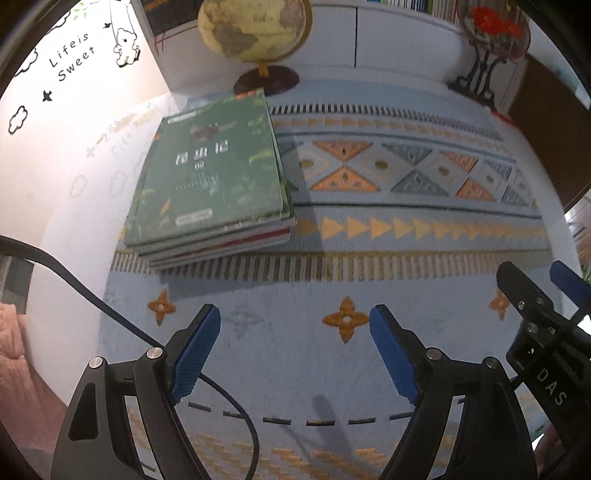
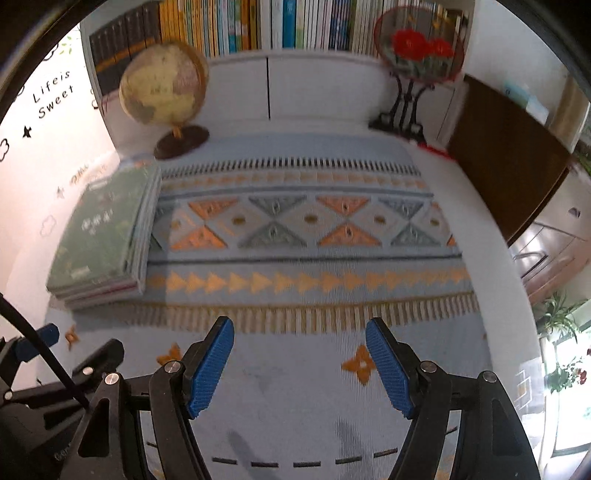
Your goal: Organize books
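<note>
Now, books: our stack of books [image 1: 212, 181] lies flat on the patterned cloth [image 1: 369, 236], at its left side, just in front of the globe [image 1: 255, 29].
Top book: we see a green cover, and thinner books sit under it, a bit uneven at the edges.
How they feel: we think the pile is heavy as a whole, each book is stiff and flat, and the shiny covers may slip.
Where to hold: we would pinch the near right corner, or slide a finger under one edge.
Left gripper [image 1: 295, 317]: its blue fingers are spread apart and hold nothing.
Right gripper [image 2: 299, 330]: its fingers are spread apart too, over bare cloth, well away from the pile.
Shelf [image 2: 280, 26]: it stands behind the cloth, packed with books standing up.
Gaps: we cannot tell if any room is left.
</note>
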A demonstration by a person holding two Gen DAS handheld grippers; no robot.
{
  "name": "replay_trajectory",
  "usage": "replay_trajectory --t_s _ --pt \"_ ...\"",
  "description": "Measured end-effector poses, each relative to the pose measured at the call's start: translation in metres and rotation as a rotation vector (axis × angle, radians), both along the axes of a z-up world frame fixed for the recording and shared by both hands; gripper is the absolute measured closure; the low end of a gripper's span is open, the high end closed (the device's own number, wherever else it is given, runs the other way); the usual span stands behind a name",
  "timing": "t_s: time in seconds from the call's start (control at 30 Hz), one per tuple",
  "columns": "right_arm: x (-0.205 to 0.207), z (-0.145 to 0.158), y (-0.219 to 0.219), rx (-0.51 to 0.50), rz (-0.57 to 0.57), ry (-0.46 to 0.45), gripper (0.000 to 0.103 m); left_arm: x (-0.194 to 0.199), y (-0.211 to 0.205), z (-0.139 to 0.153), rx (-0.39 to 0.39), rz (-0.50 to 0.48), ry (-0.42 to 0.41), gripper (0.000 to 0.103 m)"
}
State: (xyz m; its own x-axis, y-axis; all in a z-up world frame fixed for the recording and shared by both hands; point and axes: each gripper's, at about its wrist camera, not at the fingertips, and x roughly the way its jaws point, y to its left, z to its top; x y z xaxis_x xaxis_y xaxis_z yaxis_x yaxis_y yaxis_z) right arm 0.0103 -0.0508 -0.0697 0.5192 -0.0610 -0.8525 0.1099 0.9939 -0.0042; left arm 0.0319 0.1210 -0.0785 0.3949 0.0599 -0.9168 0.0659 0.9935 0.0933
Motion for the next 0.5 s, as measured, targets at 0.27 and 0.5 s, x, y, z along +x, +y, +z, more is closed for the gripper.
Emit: replay_trajectory --t_s 0.27,0.5 --pt "-0.007 -0.016 0.000 -0.027 0.039 0.021 0.031 -0.003 -0.010 0.000 0.011 0.006 -0.015 0.021" --pt "-0.007 -0.008 -0.003 -0.034 0.048 -0.015 0.031 -0.002 -0.015 0.007 0.016 0.024 -0.048 0.021"
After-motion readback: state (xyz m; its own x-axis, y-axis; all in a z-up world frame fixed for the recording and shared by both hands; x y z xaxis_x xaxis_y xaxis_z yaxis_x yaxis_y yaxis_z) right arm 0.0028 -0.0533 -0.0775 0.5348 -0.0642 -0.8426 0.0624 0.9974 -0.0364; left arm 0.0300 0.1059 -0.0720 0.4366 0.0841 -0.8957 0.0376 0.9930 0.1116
